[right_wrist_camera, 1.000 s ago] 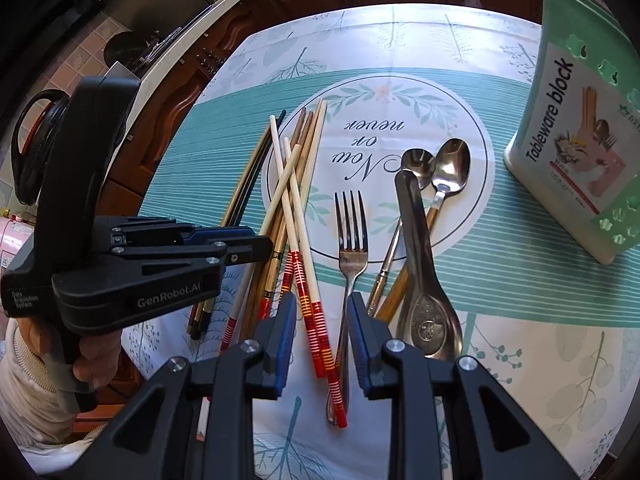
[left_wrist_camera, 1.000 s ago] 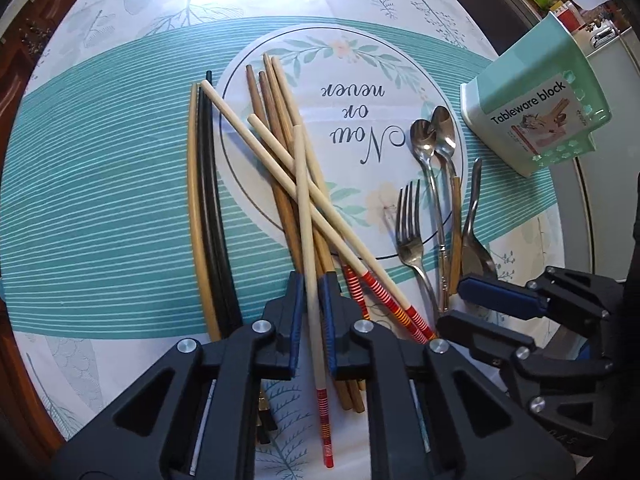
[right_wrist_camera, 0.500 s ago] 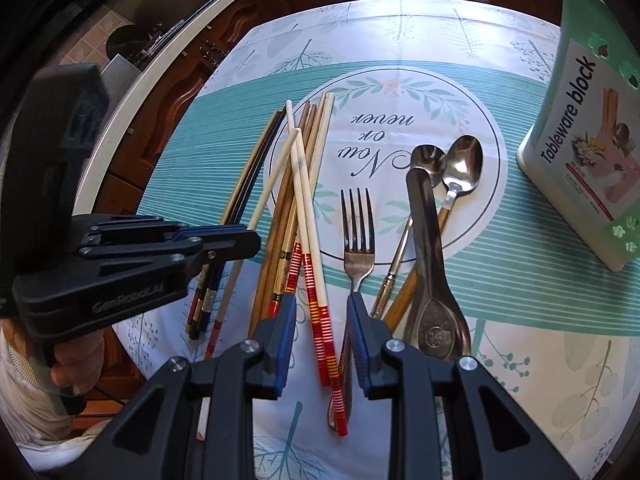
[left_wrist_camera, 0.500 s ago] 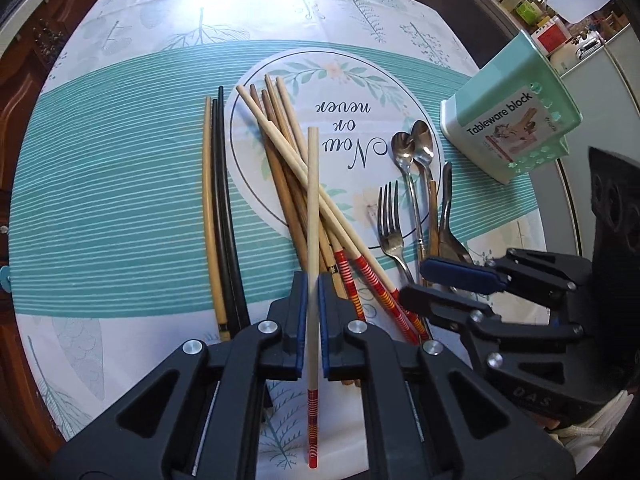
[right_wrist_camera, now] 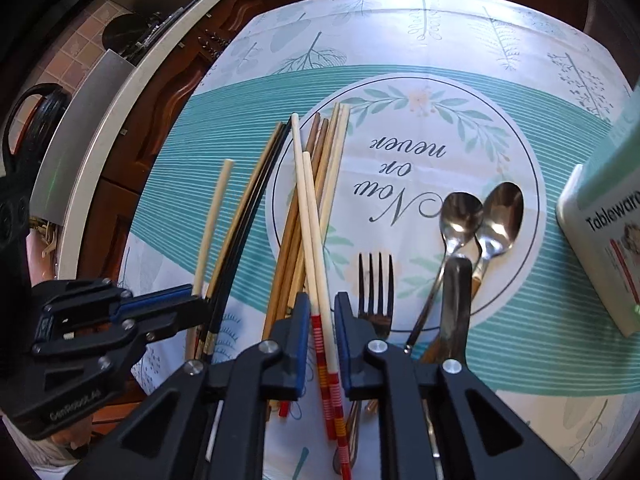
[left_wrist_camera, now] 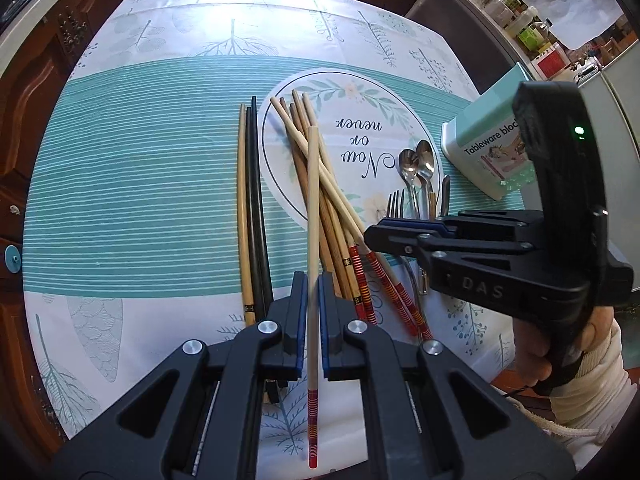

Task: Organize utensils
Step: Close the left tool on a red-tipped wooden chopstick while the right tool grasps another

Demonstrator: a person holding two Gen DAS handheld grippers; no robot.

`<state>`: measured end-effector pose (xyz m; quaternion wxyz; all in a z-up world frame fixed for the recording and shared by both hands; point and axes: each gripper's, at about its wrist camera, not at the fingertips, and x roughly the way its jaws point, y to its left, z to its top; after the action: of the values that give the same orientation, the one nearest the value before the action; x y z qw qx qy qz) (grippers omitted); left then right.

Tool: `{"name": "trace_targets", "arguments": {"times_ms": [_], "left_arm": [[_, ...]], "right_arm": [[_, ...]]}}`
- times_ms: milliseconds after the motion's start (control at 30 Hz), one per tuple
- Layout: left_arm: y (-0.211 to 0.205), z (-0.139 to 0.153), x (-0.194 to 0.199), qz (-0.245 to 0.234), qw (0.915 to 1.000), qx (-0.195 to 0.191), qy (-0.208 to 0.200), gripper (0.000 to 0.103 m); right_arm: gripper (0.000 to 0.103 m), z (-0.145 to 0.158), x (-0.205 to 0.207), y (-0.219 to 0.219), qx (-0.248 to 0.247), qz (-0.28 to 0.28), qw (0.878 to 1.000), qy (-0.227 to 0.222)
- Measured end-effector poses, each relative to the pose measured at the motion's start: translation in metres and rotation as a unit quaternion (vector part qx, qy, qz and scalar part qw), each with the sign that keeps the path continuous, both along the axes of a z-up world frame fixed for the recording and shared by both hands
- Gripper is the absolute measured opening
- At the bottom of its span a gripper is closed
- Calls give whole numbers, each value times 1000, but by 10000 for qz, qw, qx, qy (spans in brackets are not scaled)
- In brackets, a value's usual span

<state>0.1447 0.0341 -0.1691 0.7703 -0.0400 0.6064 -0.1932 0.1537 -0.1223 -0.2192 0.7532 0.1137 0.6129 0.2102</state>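
My left gripper (left_wrist_camera: 313, 312) is shut on one pale chopstick (left_wrist_camera: 313, 216) with a red-striped end, held above the tablecloth, apart from the pile. The right wrist view shows that gripper (right_wrist_camera: 196, 304) at the left with the stick (right_wrist_camera: 212, 224) pointing away. My right gripper (right_wrist_camera: 322, 320) is low over the pile. Its jaws are closing around two pale red-striped chopsticks (right_wrist_camera: 314, 240) lying between them, with thin gaps still showing at the pads. Brown chopsticks (right_wrist_camera: 316, 148) lie under that pair. The mint utensil holder (left_wrist_camera: 484, 156) lies at the right.
A black and tan pair of chopsticks (left_wrist_camera: 250, 200) lies left of the pile. A fork (right_wrist_camera: 374, 280), two spoons (right_wrist_camera: 460, 216) and a dark ladle handle (right_wrist_camera: 456, 300) lie right of it. The cloth-covered table ends at a wooden edge (left_wrist_camera: 36, 92) on the left.
The left gripper has risen with its chopstick, swinging it clear of the pile. The right gripper has shifted over the red-striped pair and its jaws have narrowed around them.
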Motion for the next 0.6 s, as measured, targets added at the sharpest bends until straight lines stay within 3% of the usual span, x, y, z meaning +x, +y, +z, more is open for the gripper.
{"name": "trace_targets", "arguments": {"times_ms": [300, 600], "left_arm": [[8, 0, 3, 77, 9999, -66, 11, 3], [12, 0, 2, 126, 9999, -107, 49, 3]], "right_arm": [[11, -12, 11, 9, -83, 96, 9996, 259], [9, -20, 20, 4, 312, 20, 9979, 559]]}}
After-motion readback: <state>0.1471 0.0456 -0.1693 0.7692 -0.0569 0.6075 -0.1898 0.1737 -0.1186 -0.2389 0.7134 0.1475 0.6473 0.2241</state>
